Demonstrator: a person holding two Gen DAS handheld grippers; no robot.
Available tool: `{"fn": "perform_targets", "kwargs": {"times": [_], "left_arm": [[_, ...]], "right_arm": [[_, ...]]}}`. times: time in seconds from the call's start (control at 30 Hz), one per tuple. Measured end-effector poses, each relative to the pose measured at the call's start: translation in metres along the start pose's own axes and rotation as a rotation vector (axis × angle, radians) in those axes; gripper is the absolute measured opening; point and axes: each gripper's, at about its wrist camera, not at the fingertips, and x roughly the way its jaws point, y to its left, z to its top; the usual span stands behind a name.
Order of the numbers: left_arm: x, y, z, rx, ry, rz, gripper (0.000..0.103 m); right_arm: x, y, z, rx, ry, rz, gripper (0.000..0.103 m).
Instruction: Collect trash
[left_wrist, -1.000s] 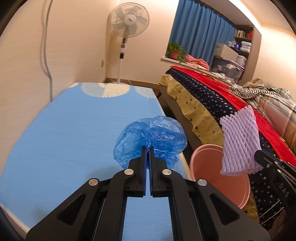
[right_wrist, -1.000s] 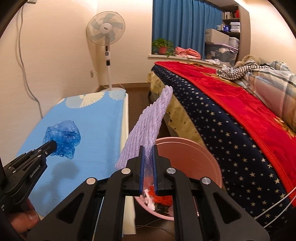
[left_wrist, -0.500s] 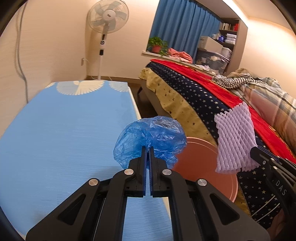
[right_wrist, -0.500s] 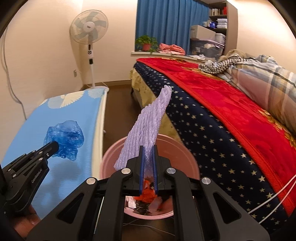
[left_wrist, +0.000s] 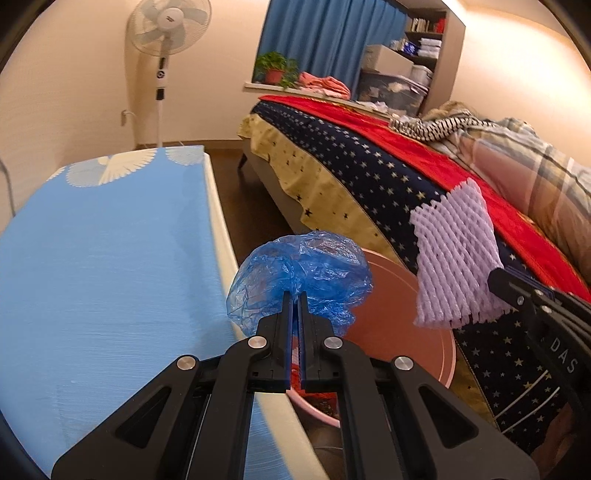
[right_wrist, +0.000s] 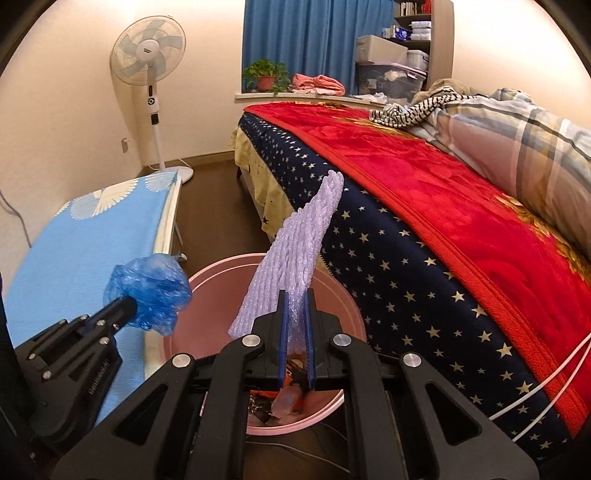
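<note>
Blue crumpled plastic bag (left_wrist: 299, 273) pinched in the left gripper (left_wrist: 294, 295), purple foam net (right_wrist: 295, 266) clamped upright in the right gripper (right_wrist: 296, 295), both level, pink bin (right_wrist: 332, 295) just below their tips

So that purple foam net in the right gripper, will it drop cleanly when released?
Probably. The purple foam net stands up from the right gripper without drooping, so it seems springy and light. It may drift or catch on the pink bin rim rather than fall straight.
</note>
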Motion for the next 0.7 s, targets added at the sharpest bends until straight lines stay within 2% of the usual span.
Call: {"fn": "perform_targets", "kwargs": {"times": [0.07, 0.1, 0.17, 0.2, 0.23, 0.3, 0.53, 0.63, 0.7], "left_arm": [[0.004, -0.002, -0.002, 0.001, 0.017, -0.009, 0.002], [0.007, -0.003, -0.003, -0.001, 0.028, -0.016, 0.003], [0.012, -0.002, -0.005, -0.010, 0.054, -0.035, 0.015], [0.014, -0.001, -0.006, -0.018, 0.061, -0.041, 0.032], [0.015, -0.001, -0.007, -0.024, 0.063, -0.044, 0.041], [0.016, 0.001, -0.008, -0.032, 0.069, -0.051, 0.041], [0.006, 0.005, -0.006, -0.030, 0.056, -0.043, 0.041], [-0.005, 0.009, -0.003, -0.027, 0.041, -0.036, 0.046], [-0.016, 0.013, -0.001, -0.017, 0.020, -0.026, 0.050]], "right_arm": [[0.002, -0.003, 0.001, 0.007, 0.003, -0.003, 0.010], [0.002, -0.004, 0.001, 0.009, 0.004, -0.005, 0.013], [0.004, -0.006, 0.002, 0.010, 0.006, -0.025, 0.014], [0.005, -0.006, 0.001, 0.012, 0.011, -0.030, 0.016], [0.006, -0.008, 0.001, 0.022, 0.018, -0.032, 0.020], [0.007, -0.012, 0.001, 0.037, 0.020, -0.042, 0.043], [0.001, -0.021, 0.002, 0.071, 0.006, -0.056, 0.048], [-0.008, -0.021, 0.006, 0.088, -0.015, -0.045, 0.059], [-0.018, -0.018, 0.007, 0.086, -0.033, -0.025, 0.071]]}}
